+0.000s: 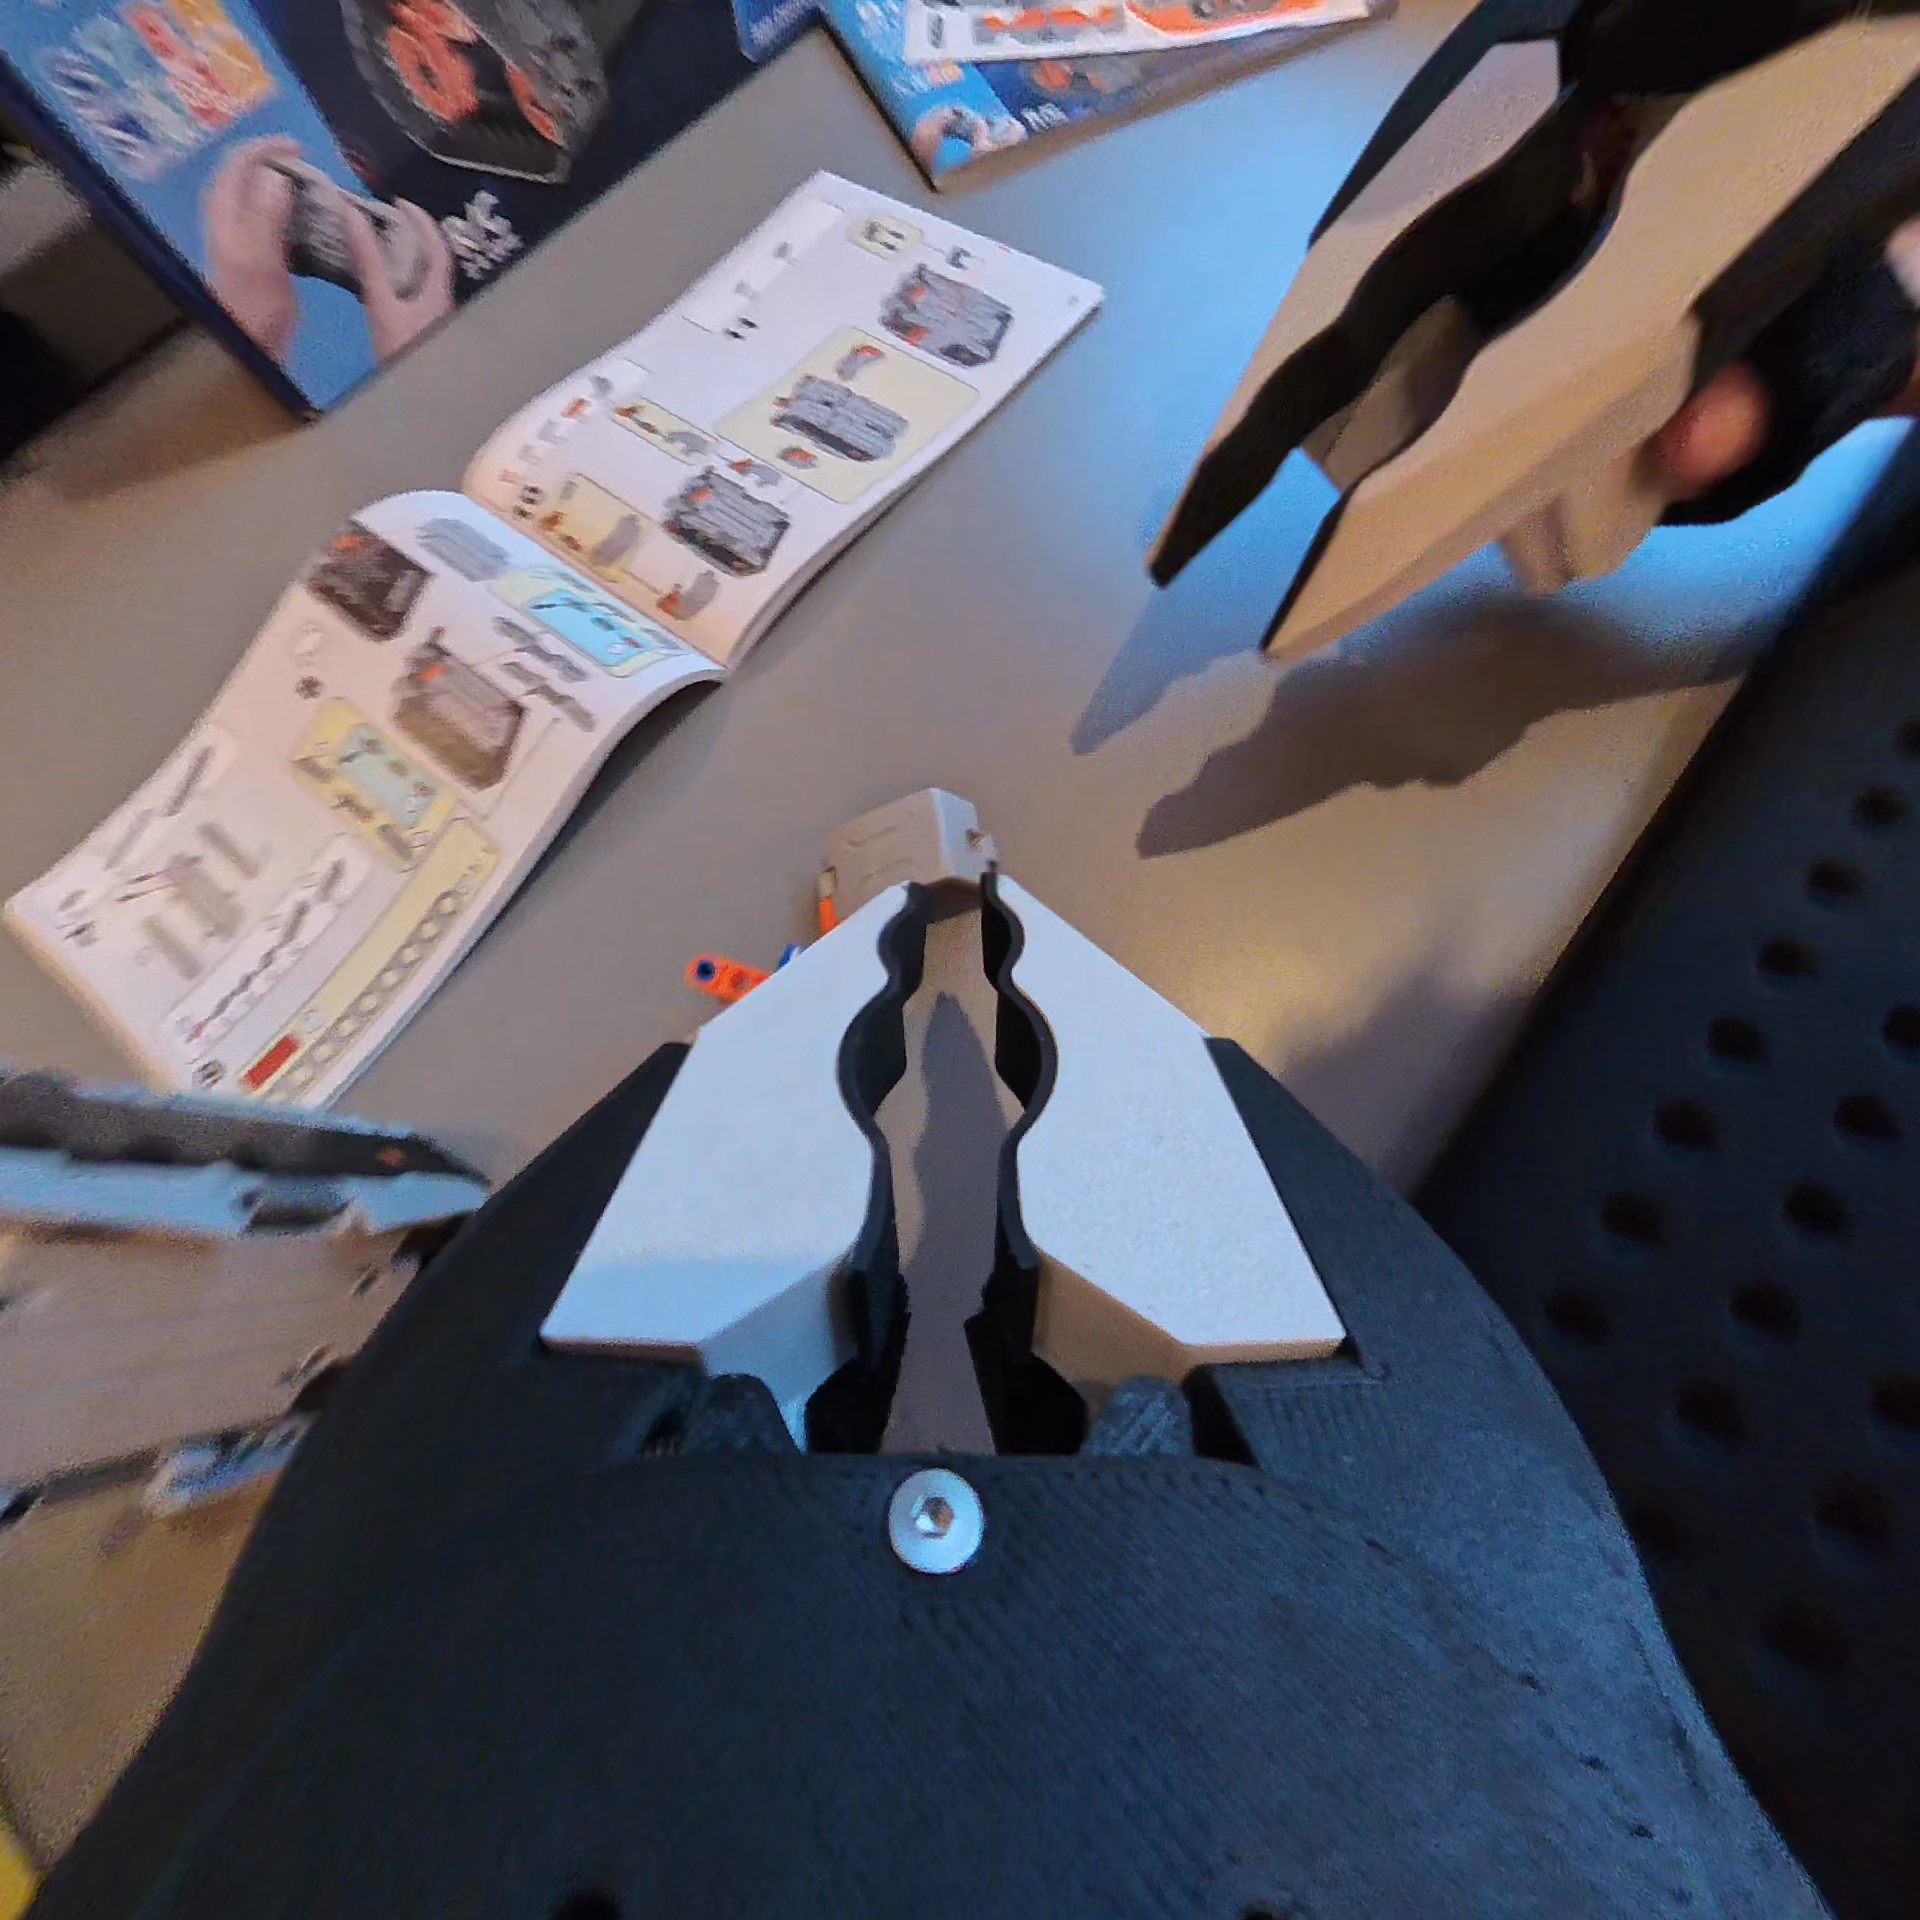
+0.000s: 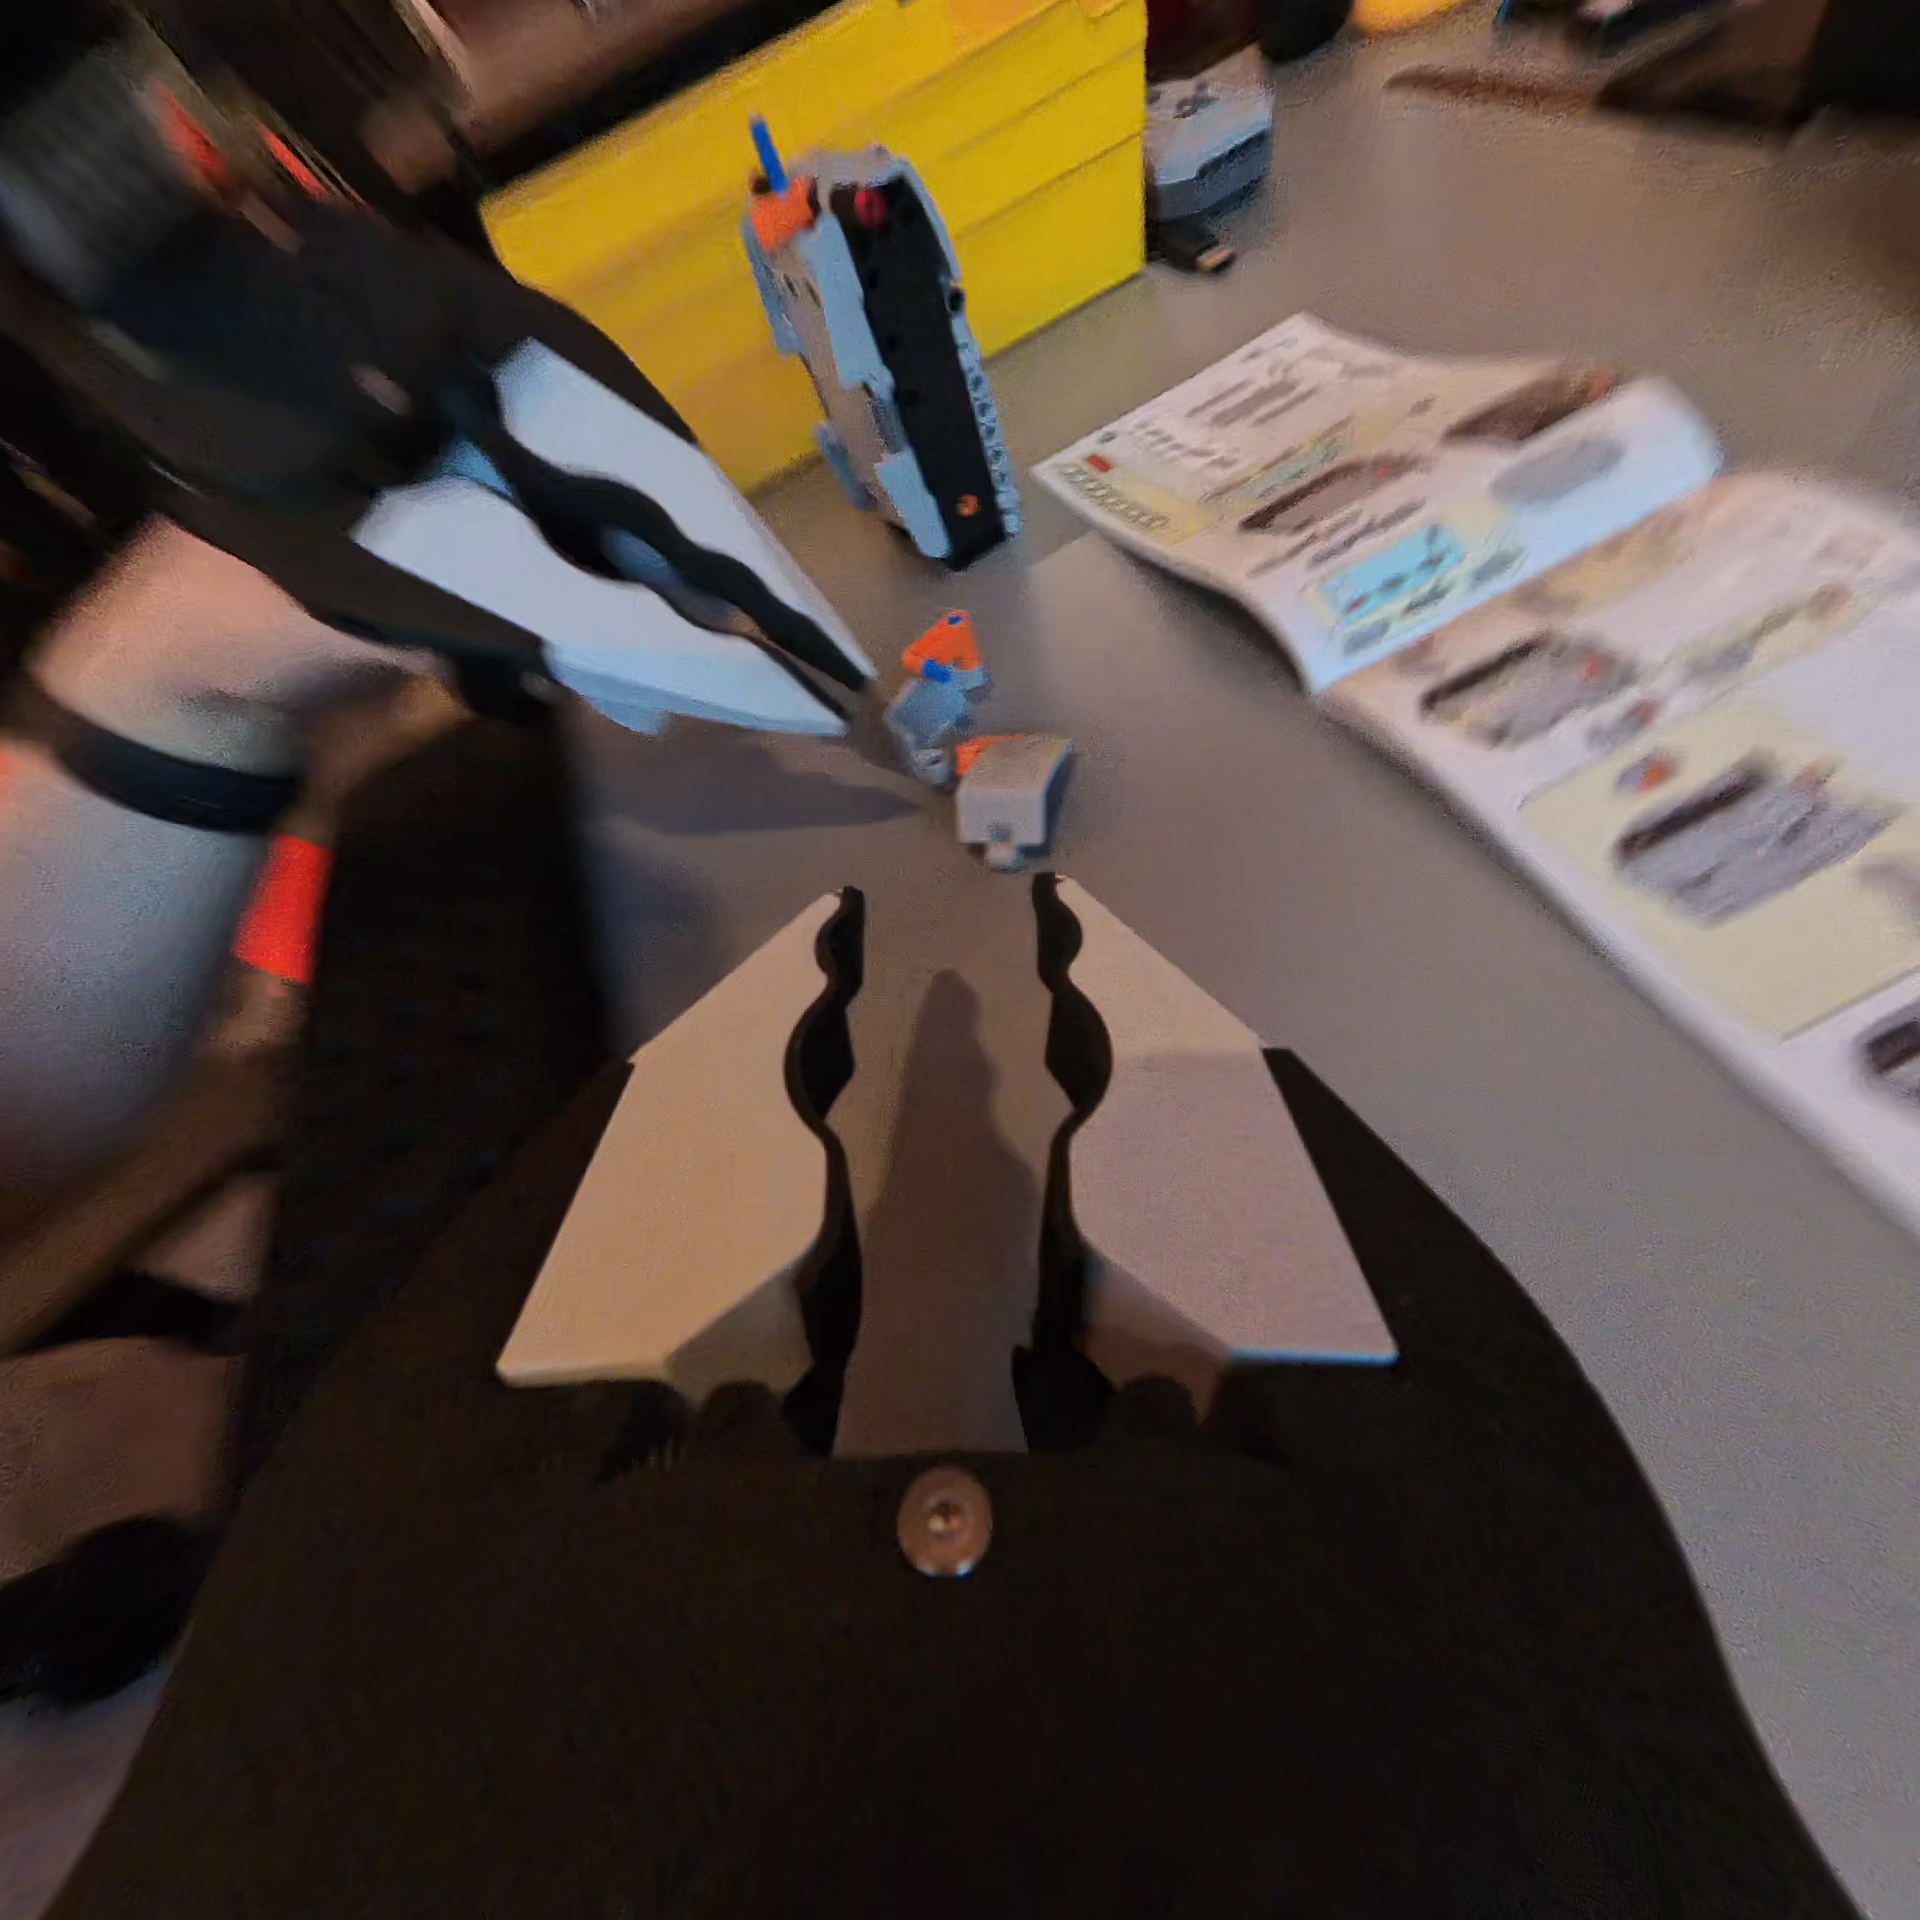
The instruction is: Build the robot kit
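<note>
My left gripper [image 1: 951, 885] sits low over the table [image 1: 987, 468], jaws drawn in to a narrow slit; its tips are at a small grey block [image 1: 914, 840] with orange bits [image 1: 727, 977] just beside it, and I cannot tell whether they pinch the block or only touch it

The block lies out on the table's open middle, between the open booklet [image 1: 582, 582] and a black perforated panel [image 1: 1766, 1039] along the table's side; in the right wrist view the grey block [image 2: 1013, 795] is just ahead of my right gripper [image 2: 948, 888], whose jaws are spread and empty

Beyond stand a grey and black model [image 2: 894, 353] upright and a yellow box [image 2: 935, 156] behind it; printed boxes [image 1: 187, 156] lie past the booklet

The block looks like hard moulded plastic, so I judge it light, stiff and rather slick; it would skate if nudged, so its flat opposite sides are the place to take it, not the small stub on its end
</note>
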The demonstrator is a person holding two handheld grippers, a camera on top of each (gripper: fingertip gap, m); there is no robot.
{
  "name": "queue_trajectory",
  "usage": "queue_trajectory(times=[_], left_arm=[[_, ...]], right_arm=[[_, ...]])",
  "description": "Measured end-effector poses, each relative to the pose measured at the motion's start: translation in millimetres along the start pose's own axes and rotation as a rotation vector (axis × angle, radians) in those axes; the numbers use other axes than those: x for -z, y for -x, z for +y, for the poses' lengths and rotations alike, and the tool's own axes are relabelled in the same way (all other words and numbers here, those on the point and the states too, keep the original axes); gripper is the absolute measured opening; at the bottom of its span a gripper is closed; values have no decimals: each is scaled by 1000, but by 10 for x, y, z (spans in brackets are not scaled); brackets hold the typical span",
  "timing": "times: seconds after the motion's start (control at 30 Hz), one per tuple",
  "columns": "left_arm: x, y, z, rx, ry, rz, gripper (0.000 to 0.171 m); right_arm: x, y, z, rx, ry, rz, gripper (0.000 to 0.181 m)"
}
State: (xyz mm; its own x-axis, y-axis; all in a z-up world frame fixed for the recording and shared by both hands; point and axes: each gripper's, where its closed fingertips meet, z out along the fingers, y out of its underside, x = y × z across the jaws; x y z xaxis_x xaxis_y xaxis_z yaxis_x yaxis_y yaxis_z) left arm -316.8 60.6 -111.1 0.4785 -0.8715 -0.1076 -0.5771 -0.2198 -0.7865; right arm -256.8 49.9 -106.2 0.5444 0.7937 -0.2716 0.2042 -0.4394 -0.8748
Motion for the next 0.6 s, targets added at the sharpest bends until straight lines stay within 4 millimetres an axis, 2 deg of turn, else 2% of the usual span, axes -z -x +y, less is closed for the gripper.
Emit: queue_trajectory(times=[0.1,0.17,0.23,0.37,0.43,0.53,0.6], left_arm=[[283,79,7,32,-44,-84,7],[459,77,26,55,-69,-104,7],[603,63,71,66,-79,-123,7],[787,-4,180,68,-92,-134,6],[825,-36,231,73,-104,-122,5],[833,-78,311,84,-107,-90,5],[831,-100,350,79,-108,-79,5]], right_arm=[[-319,-3,24,223,112,137,43],[-512,-2,83,248,180,175,46],[-628,-92,123,270,236,238,47],[-698,-170,14,234,228,288,40],[-730,-147,29,179,250,257,23],[-708,-154,10,78,230,220,9],[-696,-115,22,43,233,159,13]])
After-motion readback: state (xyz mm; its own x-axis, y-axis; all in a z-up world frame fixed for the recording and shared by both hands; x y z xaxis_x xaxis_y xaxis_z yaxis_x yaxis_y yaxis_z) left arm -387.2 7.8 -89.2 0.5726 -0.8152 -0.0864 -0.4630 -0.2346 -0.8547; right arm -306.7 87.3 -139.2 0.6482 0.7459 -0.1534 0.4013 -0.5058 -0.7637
